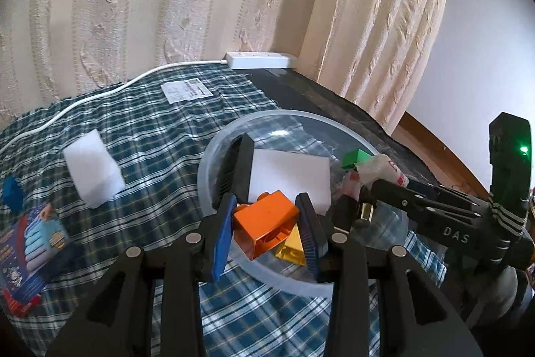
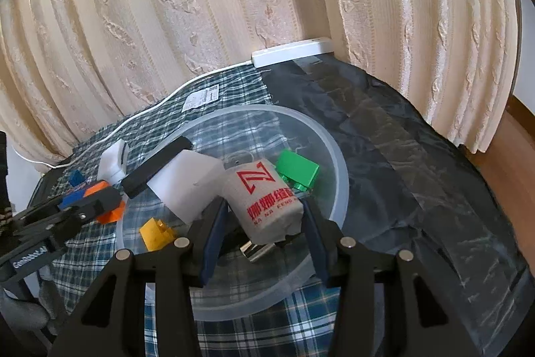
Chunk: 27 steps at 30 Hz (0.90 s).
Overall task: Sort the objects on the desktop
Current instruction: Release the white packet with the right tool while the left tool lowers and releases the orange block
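Your yellow block [image 1: 291, 248] mostly hidden behind orange block [image 1: 265, 228]; metal piece [image 2: 257, 250] half under pouch [image 2: 267, 201]; label [image 1: 187, 90] print unreadable.

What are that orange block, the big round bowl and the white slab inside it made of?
Orange block: looks like hard moulded plastic, glossy, with highlights on its faces. Round bowl: seems translucent, frosted plastic; the checked cloth shows through its bottom. White slab: probably foam or sponge, matte with no shine, though the look leaves that open.
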{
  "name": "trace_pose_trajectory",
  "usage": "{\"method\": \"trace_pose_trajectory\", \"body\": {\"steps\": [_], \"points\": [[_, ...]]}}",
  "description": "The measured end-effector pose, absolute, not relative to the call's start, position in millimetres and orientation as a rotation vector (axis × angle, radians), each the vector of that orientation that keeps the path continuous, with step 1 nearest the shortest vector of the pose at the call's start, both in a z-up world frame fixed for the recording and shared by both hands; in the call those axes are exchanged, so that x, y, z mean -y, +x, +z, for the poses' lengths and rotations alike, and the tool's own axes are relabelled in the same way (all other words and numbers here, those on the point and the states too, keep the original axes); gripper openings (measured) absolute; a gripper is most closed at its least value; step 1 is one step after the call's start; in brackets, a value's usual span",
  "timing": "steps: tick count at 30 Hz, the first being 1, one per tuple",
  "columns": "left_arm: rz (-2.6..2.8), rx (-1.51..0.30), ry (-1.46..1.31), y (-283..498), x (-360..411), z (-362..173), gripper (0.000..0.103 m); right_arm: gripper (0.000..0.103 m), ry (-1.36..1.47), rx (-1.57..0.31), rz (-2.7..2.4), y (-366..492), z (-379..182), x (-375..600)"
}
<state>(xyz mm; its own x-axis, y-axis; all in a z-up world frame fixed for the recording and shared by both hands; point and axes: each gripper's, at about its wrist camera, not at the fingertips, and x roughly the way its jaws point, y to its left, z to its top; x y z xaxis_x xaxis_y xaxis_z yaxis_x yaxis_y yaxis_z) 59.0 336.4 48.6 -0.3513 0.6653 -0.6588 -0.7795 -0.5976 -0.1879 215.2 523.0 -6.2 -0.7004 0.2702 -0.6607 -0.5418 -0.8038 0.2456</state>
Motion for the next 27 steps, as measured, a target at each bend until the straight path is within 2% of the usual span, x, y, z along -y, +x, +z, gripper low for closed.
{"method": "trace_pose_trajectory", "body": {"steps": [9,11,13,16,18,23,27], "points": [[1.982,-0.224,-0.897,55,-359,38,0.040,0.050,-0.865,-0.587,2.473,212,-7,-520],[1.964,-0.209,-0.918,51,-360,34,0.046,0.050,-0.865,-0.592,2.467,213,-7,-521],[1.937,-0.186,-0.928,50,-360,33,0.058,0.051,-0.864,-0.597,2.463,214,-7,-522],[1.927,-0.191,-0.909,53,-360,35,0.067,0.054,-0.861,-0.602,2.456,215,-7,-522],[1.927,-0.199,-0.897,55,-360,36,0.069,0.058,-0.854,-0.601,2.456,216,-6,-521],[1.930,-0.171,-0.893,56,-352,41,0.069,0.059,-0.841,-0.598,2.459,218,-3,-519],[1.957,-0.149,-0.882,55,-344,46,0.075,0.059,-0.839,-0.598,2.464,218,-1,-515]]}}
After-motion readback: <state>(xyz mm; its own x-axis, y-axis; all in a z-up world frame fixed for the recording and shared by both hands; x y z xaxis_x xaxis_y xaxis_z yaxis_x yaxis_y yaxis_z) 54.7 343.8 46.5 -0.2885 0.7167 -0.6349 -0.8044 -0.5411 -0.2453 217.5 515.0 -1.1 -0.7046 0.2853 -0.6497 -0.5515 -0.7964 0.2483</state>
